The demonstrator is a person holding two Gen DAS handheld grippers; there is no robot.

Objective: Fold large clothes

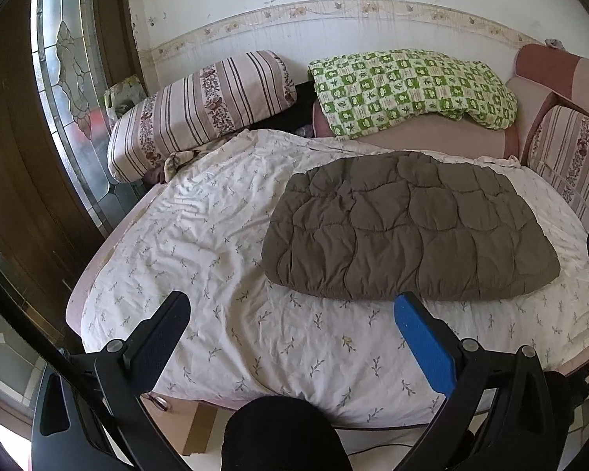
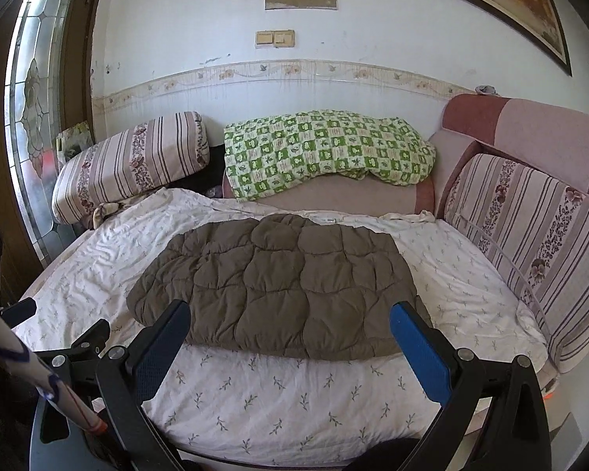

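The brown quilted garment (image 1: 410,227) lies folded flat on the white floral sheet (image 1: 216,235) (its sleeves and collar are tucked out of sight). The left gripper (image 1: 292,316) hovers off its 7 o'clock corner, jaws spread and empty. The right gripper (image 2: 290,324) hangs at its 6 o'clock edge, jaws spread; whether the fingertips touch the fabric is unclear.

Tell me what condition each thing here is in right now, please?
Left tool: open, holding nothing, short of the bed.
Right tool: open, holding nothing.
Brown quilted garment: folded into a flat rectangle, lying on the sheet.
White sheet: spread over the bed, wrinkled.
Green checked blanket: rumpled, heaped at the back.
Striped pillow: lying tilted at the back left.
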